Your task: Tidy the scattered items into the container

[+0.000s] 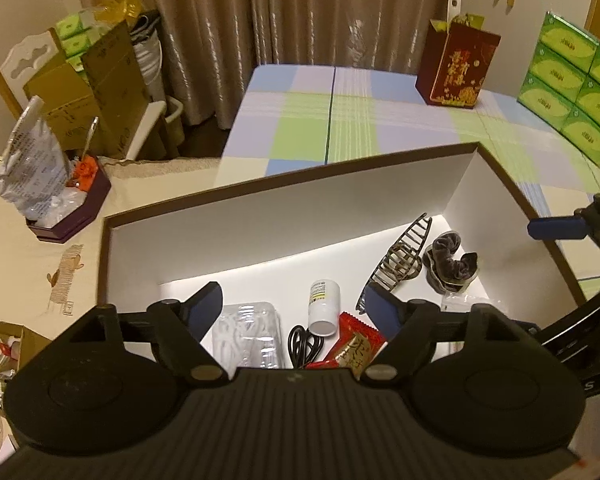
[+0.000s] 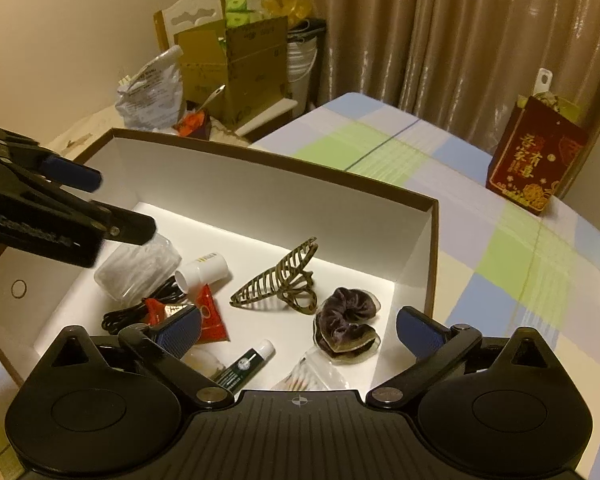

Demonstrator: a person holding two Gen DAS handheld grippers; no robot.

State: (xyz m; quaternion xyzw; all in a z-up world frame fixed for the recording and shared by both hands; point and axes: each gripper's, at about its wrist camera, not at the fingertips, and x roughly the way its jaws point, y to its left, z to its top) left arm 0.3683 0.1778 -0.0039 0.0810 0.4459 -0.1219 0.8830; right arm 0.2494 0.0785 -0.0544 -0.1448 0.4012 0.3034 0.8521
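A white box with a brown rim (image 1: 284, 208) (image 2: 260, 200) holds several items: a white pill bottle (image 1: 323, 304) (image 2: 204, 270), a bronze hair claw (image 1: 400, 258) (image 2: 280, 284), a dark velvet scrunchie (image 1: 452, 266) (image 2: 346, 320), a red sachet (image 1: 354, 346) (image 2: 210, 314), a black cable (image 1: 304, 344) (image 2: 132, 312), a clear plastic pack (image 1: 248, 334) (image 2: 138, 264) and a dark tube (image 2: 244, 366). My left gripper (image 1: 296, 310) hovers open and empty over the box's near left part. My right gripper (image 2: 300, 330) hovers open and empty over its near right part.
The box sits on a checked tablecloth (image 1: 340, 120) (image 2: 500, 248). A red gift bag (image 1: 456, 66) (image 2: 536, 160) stands at the back. Green tissue boxes (image 1: 572, 84) are stacked at the right. Cardboard boxes (image 1: 92, 84) and a plastic bag (image 1: 32, 164) crowd the left.
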